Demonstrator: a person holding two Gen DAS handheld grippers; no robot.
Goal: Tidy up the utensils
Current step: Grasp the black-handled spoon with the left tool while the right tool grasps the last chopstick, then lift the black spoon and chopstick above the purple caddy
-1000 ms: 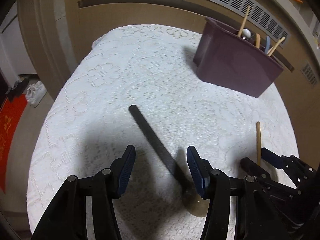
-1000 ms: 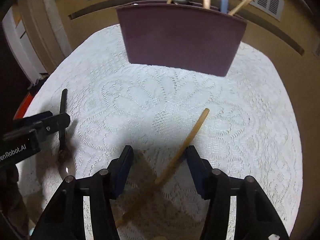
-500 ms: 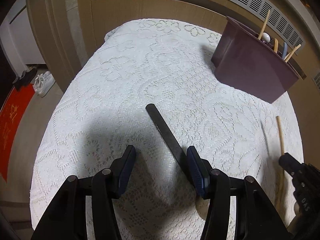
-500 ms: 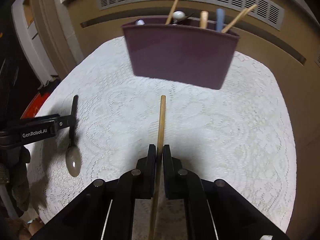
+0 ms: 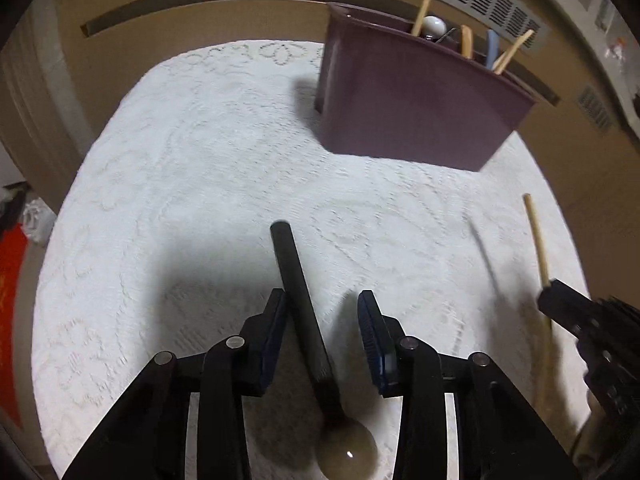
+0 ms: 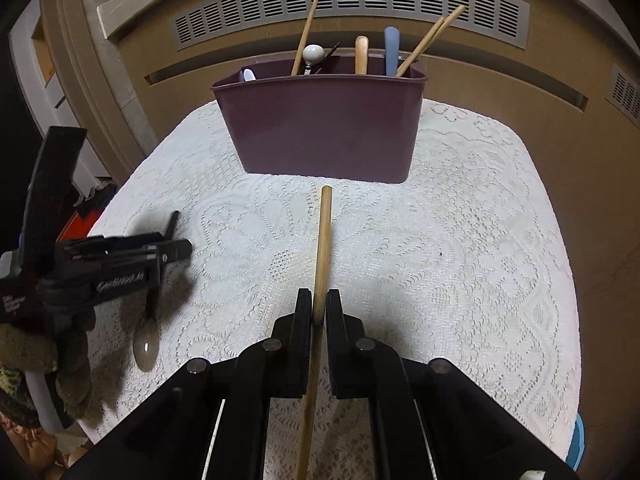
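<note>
Surface (image 6: 460, 240): table under a white lace tablecloth (image 5: 192, 168), rounded corners. Behind it a tan wall panel with a slotted vent grille (image 6: 352, 4). Off the left edge, red floor mat (image 5: 10, 280), partly cut off.

Left to right:
- Left gripper (image 5: 322, 322): jaws part open and closing, straddling the black handle of a spoon (image 5: 300, 300) that lies flat on the cloth. The left pad looks to be touching the handle, the right pad is clear of it. Spoon bowl sits low in the left wrist view, between the gripper's arms. In the right wrist view the left gripper (image 6: 176, 250) is motion-blurred and covers most of the handle; only the tip and the bowl show. The gloved hand (image 6: 44, 360) holding it is cut off at the frame edge.
- Right gripper (image 6: 319, 306): jaws clamped on a wooden chopstick (image 6: 323, 240), tip pointing toward the bin. Its lower end runs out of frame. Can't tell if the tip touches the cloth.
- Maroon plastic utensil bin (image 6: 320, 128): upright at the far side of the surface, holding chopsticks, a white-knobbed utensil, a wooden handle and a blue handle. Contents below the rim are hidden.
</note>
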